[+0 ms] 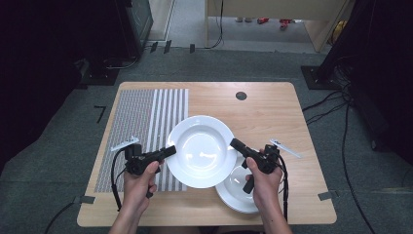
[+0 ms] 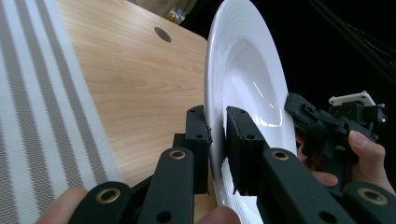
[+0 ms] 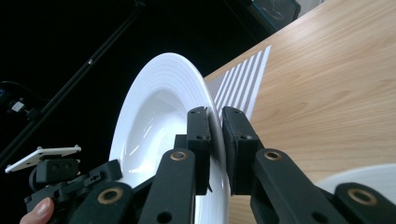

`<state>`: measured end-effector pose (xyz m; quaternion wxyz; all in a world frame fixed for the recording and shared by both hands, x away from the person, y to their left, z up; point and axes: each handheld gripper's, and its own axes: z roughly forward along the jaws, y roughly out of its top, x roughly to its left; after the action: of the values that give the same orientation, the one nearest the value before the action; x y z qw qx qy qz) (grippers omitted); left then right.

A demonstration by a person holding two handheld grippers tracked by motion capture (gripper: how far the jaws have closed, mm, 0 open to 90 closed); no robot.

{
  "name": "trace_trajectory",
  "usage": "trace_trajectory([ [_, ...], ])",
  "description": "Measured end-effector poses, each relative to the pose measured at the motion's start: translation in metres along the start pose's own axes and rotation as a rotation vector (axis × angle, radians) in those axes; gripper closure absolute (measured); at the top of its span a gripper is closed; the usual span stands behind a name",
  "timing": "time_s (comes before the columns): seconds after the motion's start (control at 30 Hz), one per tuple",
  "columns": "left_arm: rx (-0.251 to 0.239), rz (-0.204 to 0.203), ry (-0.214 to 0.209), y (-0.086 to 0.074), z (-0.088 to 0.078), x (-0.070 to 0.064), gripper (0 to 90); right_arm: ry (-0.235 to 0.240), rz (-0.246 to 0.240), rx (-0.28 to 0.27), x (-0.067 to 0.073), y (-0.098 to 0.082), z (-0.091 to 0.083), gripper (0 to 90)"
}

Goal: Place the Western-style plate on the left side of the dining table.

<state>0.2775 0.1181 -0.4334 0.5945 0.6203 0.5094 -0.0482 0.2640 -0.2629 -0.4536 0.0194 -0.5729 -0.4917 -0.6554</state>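
Your white deep plate (image 1: pixel 202 150) sat lifted above the table (image 1: pixel 263 105) centre, rim pinched at 9 and 3 o'clock; a second white plate (image 1: pixel 238 192) lay at its 5 o'clock.

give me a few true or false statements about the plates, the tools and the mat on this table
1. Both tools grip the same white plate. True: the left tool is shut on its left rim and the right tool on its right rim.
2. The striped mat lies on the table's right side. False: it lies on the left side.
3. A second plate sits on the table near the right hand. True.
4. The held plate hangs upside down. False: its hollow faces up.
5. The left tool holds a fork. False: its pads clamp the plate's rim.
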Motion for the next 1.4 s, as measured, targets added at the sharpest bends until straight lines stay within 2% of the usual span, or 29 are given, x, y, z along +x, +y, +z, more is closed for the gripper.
trace_trajectory([
  [0.3,-0.046,-0.029,0.024,0.016,-0.020,0.020,80.8,0.009,-0.008,0.035,0.016,0.002,0.035,83.2],
  [0.37,-0.054,-0.035,0.047,0.019,-0.023,0.023,80.4,0.016,-0.008,0.040,0.020,0.002,0.044,83.4],
  [0.43,-0.056,-0.039,0.048,0.023,-0.027,0.028,80.5,0.011,-0.016,0.044,0.023,0.003,0.052,83.0],
  [0.67,-0.096,-0.056,0.079,0.033,-0.040,0.045,80.6,0.023,-0.005,0.089,0.029,-0.001,0.081,83.0],
  [1.1,-0.135,-0.105,0.118,0.046,-0.053,0.080,81.3,0.007,-0.003,0.144,0.031,-0.007,0.131,82.3],
  [1.4,-0.154,-0.138,0.145,0.051,-0.052,0.102,81.6,-0.001,0.015,0.183,0.024,-0.008,0.161,82.2],
])
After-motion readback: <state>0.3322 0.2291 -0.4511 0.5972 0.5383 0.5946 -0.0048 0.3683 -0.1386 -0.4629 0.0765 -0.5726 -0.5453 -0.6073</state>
